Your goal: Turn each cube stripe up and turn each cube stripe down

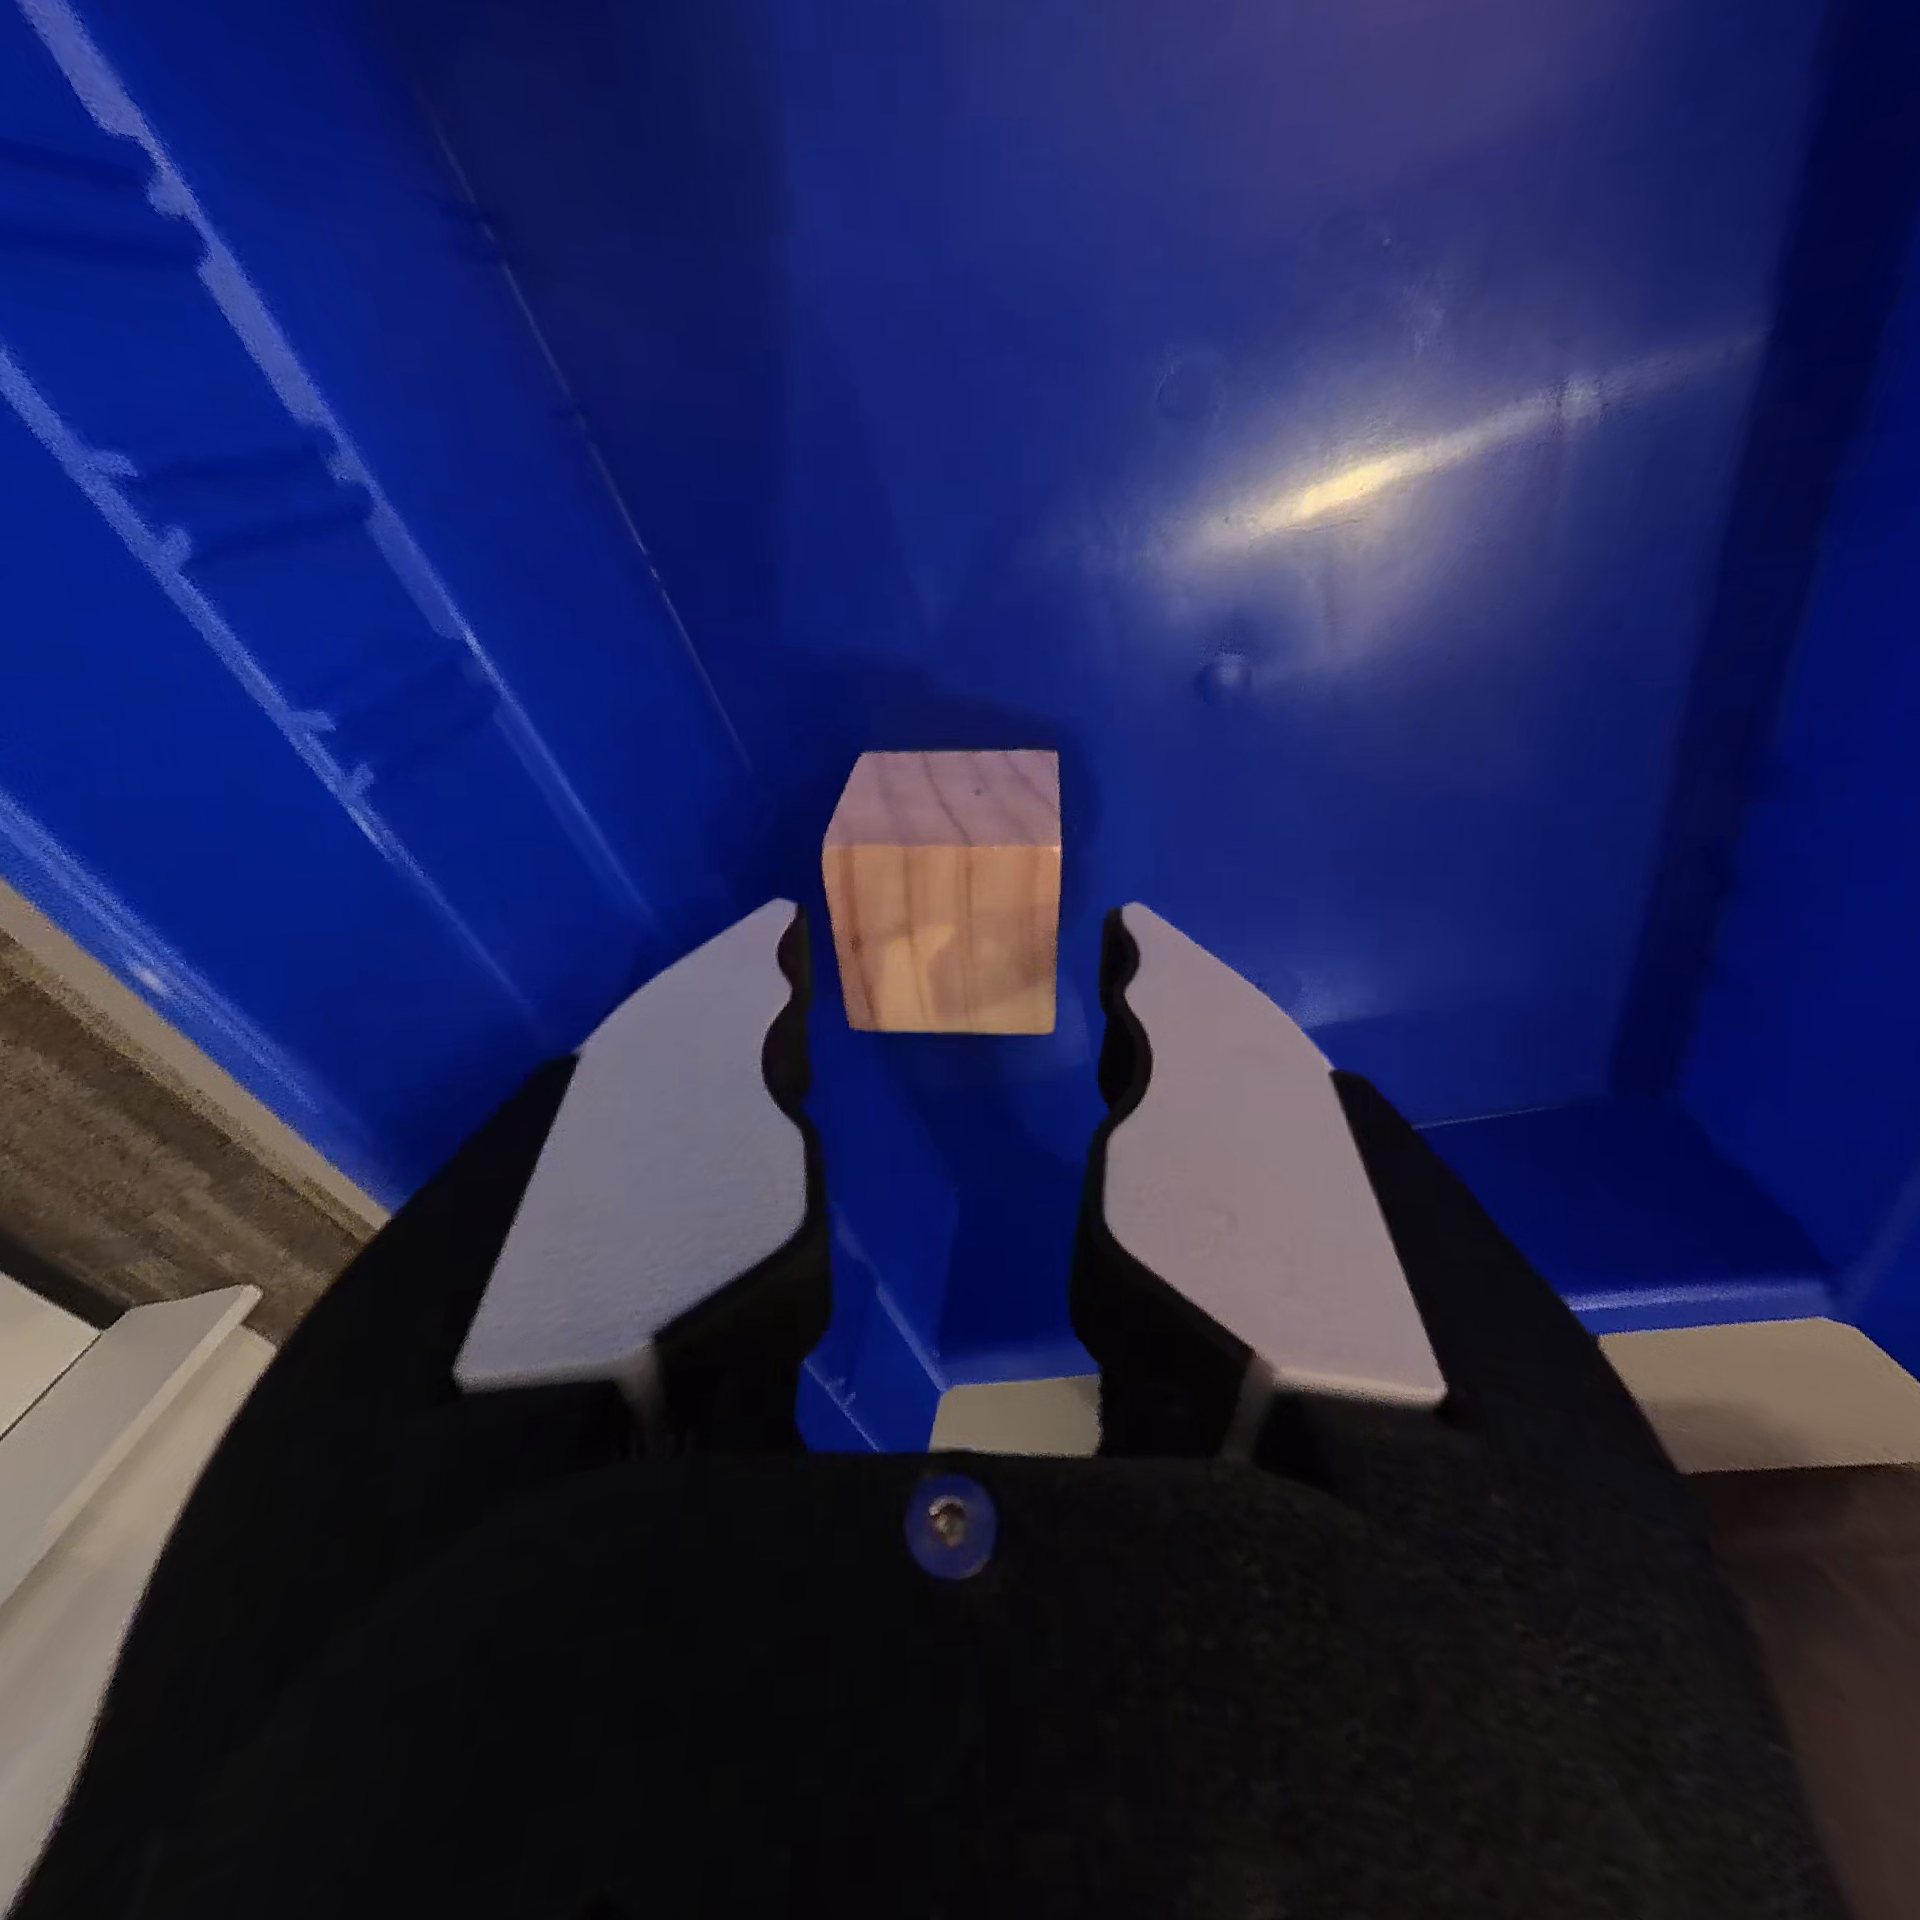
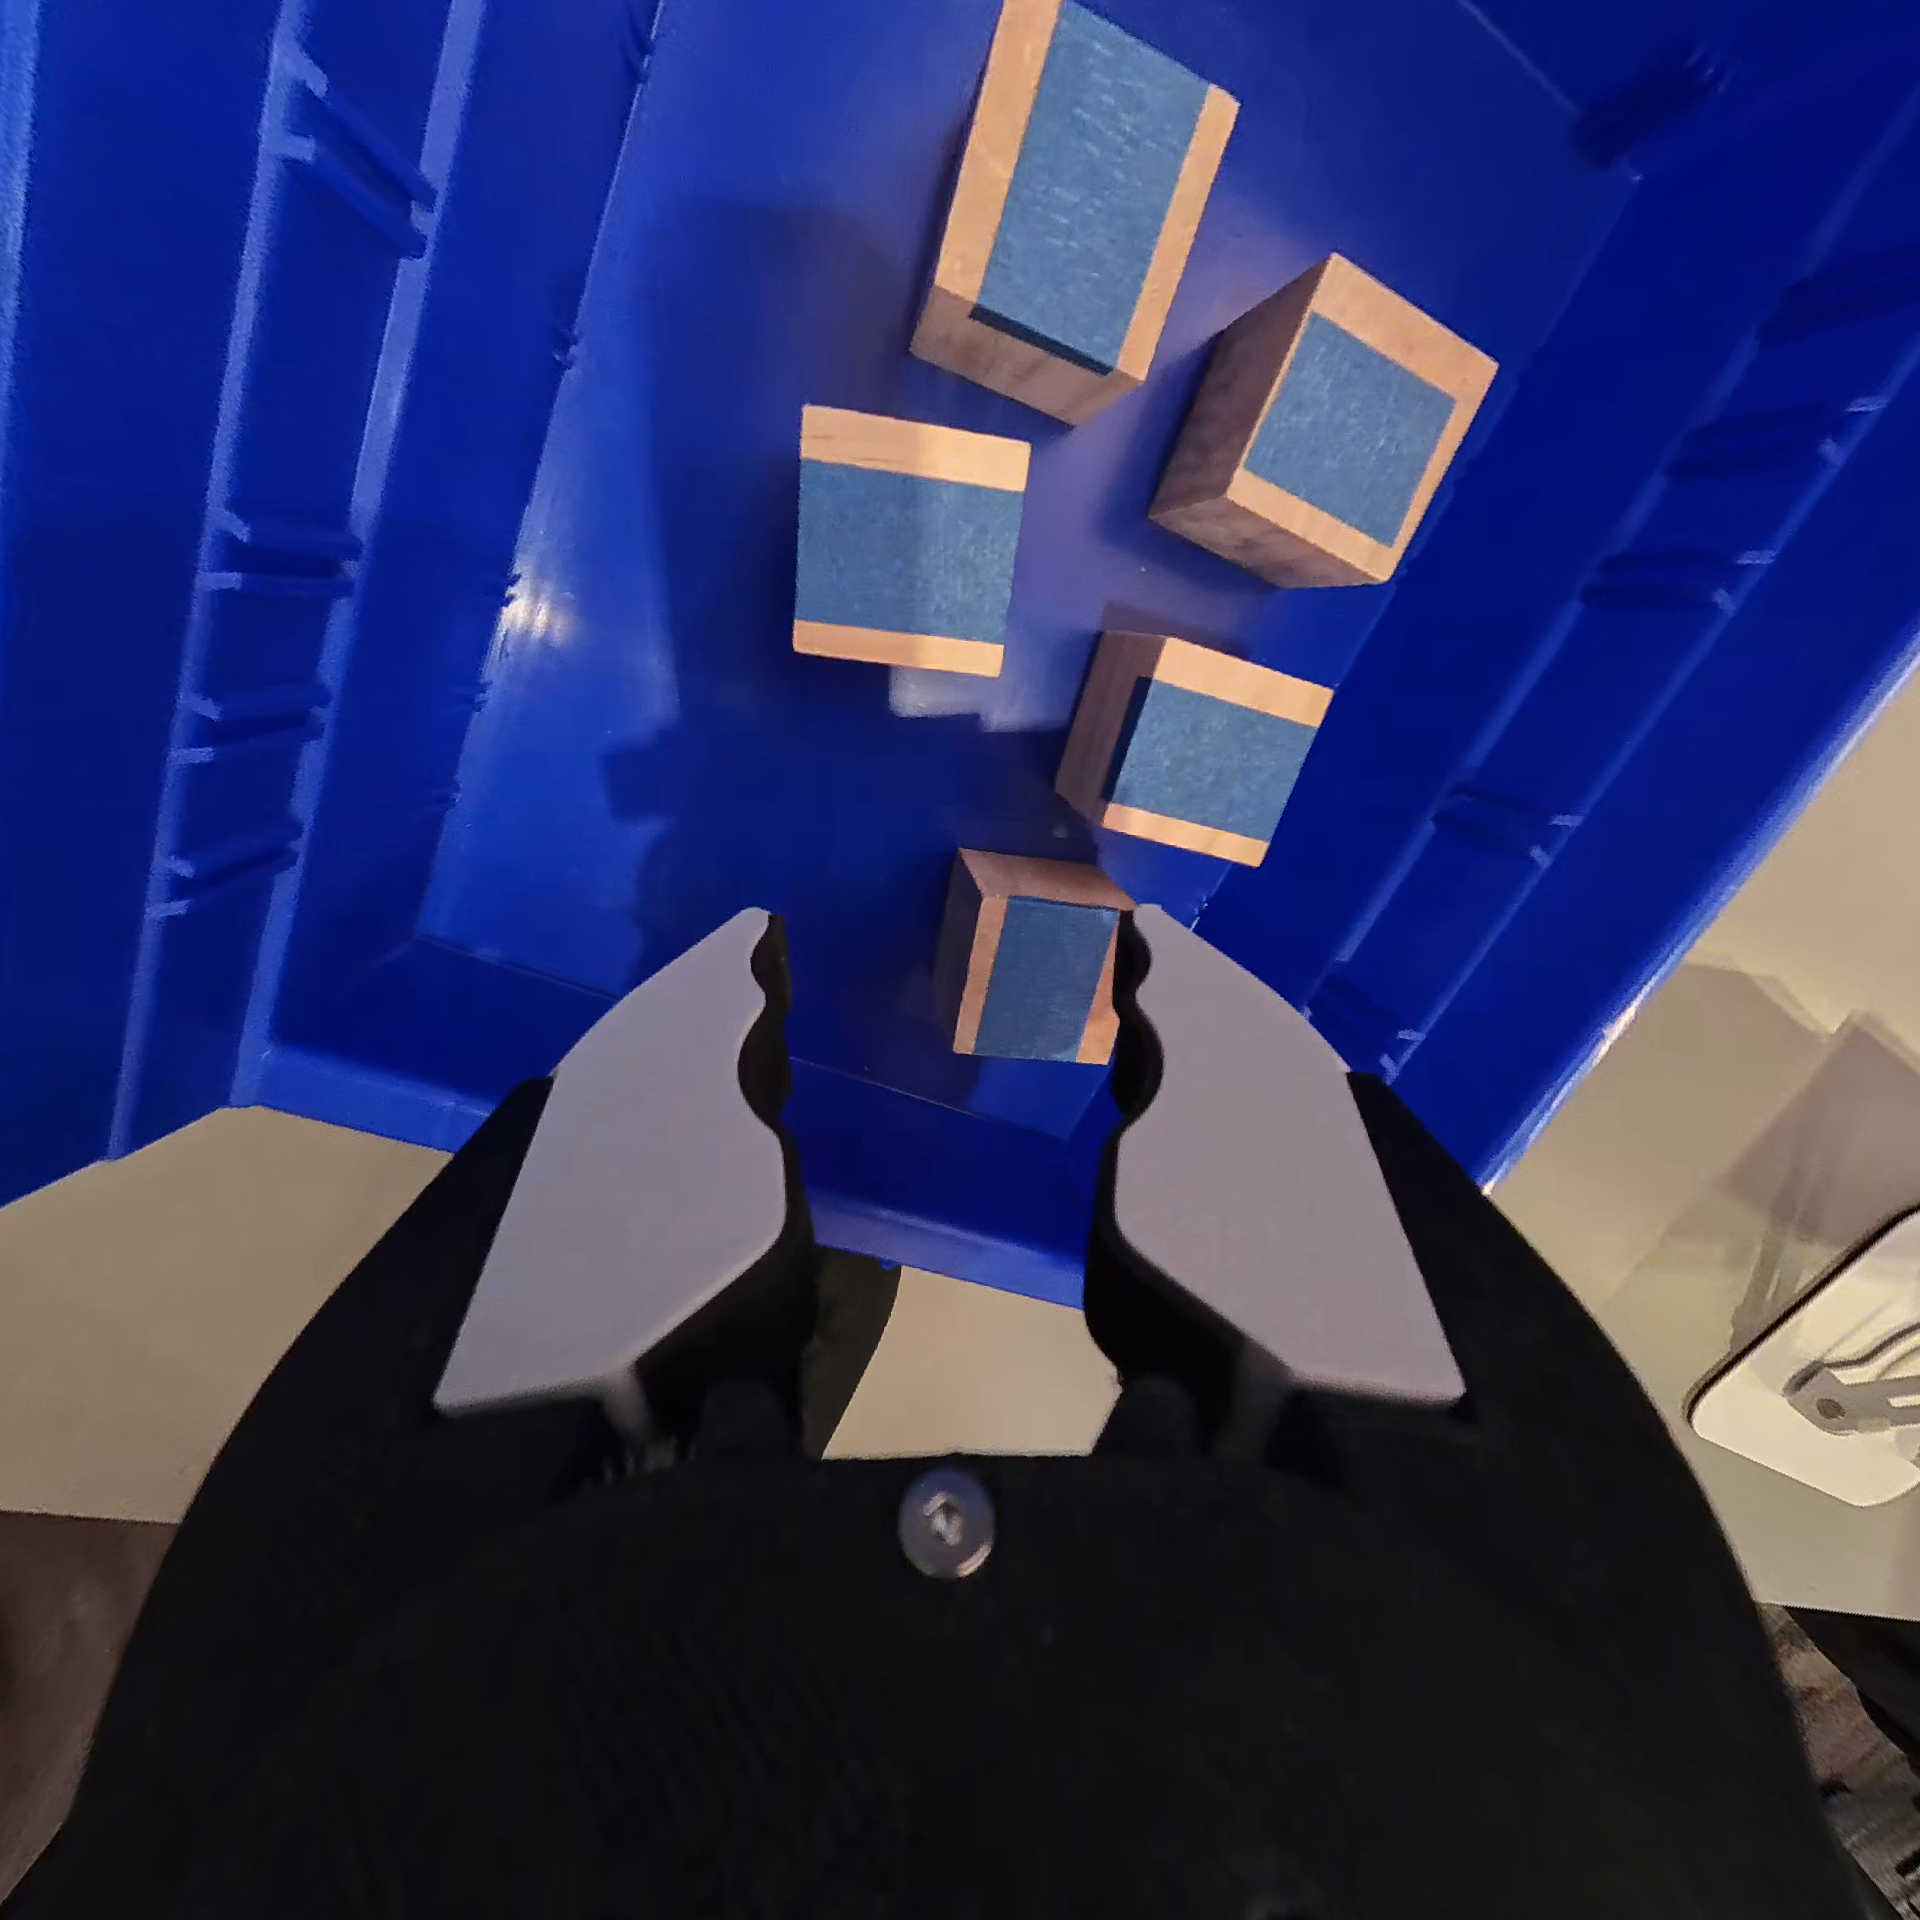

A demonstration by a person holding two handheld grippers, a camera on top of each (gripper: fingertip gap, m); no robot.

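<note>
Left tool (image 1: 951, 914): jaws spread wide, holding nothing; it hovers low over the floor of a blue bin (image 1: 1351, 416).
Plain cube (image 1: 943, 894): bare wood on its top and near face, no stripe showing; it stands on the bin floor just ahead of the left fingertips, level with the gap between them and clear of both.
Right tool (image 2: 951, 920): jaws spread wide, empty, above the near end of a blue tray (image 2: 644, 727).
Nearest striped cube (image 2: 1034, 961): blue stripe up, just beside the right-hand fingertip (image 2: 1153, 935); whether they touch I cannot tell.
Other striped cubes: four more on the tray floor, all stripe up: one (image 2: 1195, 743) just beyond the nearest, one (image 2: 909, 540) to the left, one (image 2: 1325, 426) to the right, one (image 2: 1075, 203) farthest.
Bench (image 2: 156, 1299): pale surface under the tray's near edge.
</note>
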